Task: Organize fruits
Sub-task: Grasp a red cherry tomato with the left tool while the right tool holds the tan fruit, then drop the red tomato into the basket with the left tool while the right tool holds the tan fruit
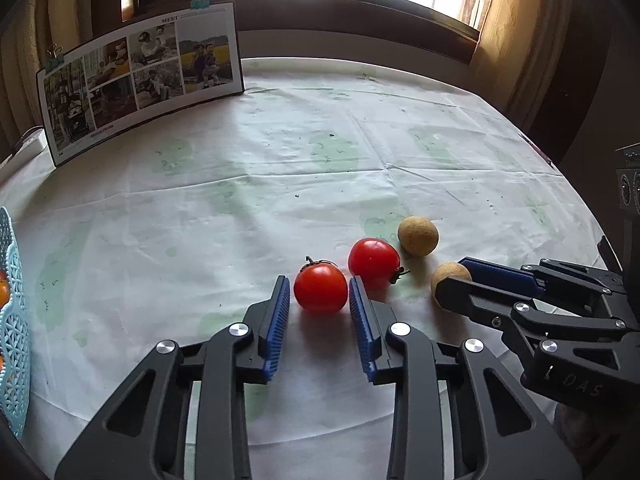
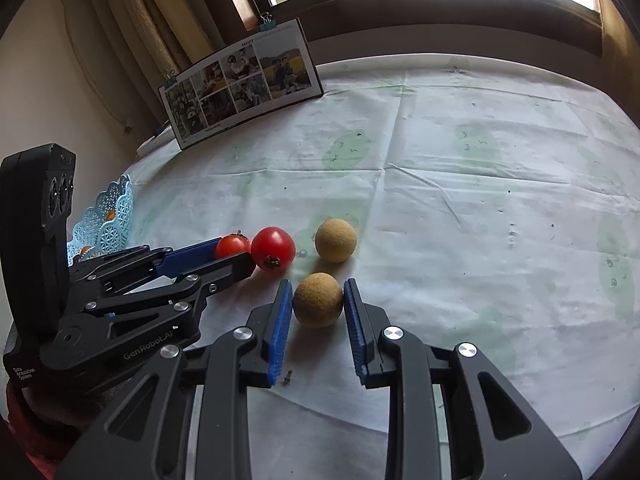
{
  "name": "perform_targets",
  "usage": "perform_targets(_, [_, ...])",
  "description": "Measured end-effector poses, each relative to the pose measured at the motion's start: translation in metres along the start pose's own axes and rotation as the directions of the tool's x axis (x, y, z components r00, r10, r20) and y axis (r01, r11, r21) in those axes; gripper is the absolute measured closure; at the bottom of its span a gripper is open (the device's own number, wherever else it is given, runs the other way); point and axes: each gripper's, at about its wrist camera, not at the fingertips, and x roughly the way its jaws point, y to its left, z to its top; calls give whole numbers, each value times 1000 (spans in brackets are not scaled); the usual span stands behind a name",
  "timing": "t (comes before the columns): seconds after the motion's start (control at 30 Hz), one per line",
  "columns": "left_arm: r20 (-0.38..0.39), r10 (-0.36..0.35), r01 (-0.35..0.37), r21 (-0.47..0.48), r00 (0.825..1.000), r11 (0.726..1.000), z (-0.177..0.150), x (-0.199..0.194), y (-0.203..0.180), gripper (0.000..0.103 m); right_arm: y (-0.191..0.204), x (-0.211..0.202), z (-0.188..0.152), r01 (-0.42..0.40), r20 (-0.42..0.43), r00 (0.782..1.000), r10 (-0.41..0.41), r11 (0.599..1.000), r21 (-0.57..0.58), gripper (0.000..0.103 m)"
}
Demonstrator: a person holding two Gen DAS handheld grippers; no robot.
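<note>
Two red tomatoes and two tan round fruits lie together on the tablecloth. My left gripper (image 1: 319,280) is open, its blue pads on either side of the near tomato (image 1: 320,289) with a thin gap on each side. The second tomato (image 1: 374,261) lies just behind it on the right. My right gripper (image 2: 316,282) is shut on the near tan fruit (image 2: 318,300), which rests on the cloth. The far tan fruit (image 2: 335,239) lies free behind it. A light blue lattice basket (image 2: 108,216) at the left holds small orange fruits.
A photo board (image 1: 140,80) with binder clips stands at the back left of the table (image 1: 360,140). The two grippers sit side by side, close together. A red sleeve (image 2: 28,432) shows at the lower left. Curtains and a window lie beyond the table's far edge.
</note>
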Motion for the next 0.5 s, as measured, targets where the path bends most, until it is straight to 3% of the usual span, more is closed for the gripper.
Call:
perform_targets(0.23, [22,6,-5,-14,1000,1000,-1,-10,1,75,3,4,-1,15,-11,1000,-15,1000,-16,75])
perform_targets(0.5, [75,73,-70,-46,995,997,-4,-34,10,75,8,2,-3,7,8,1000,-7,999,-41,77])
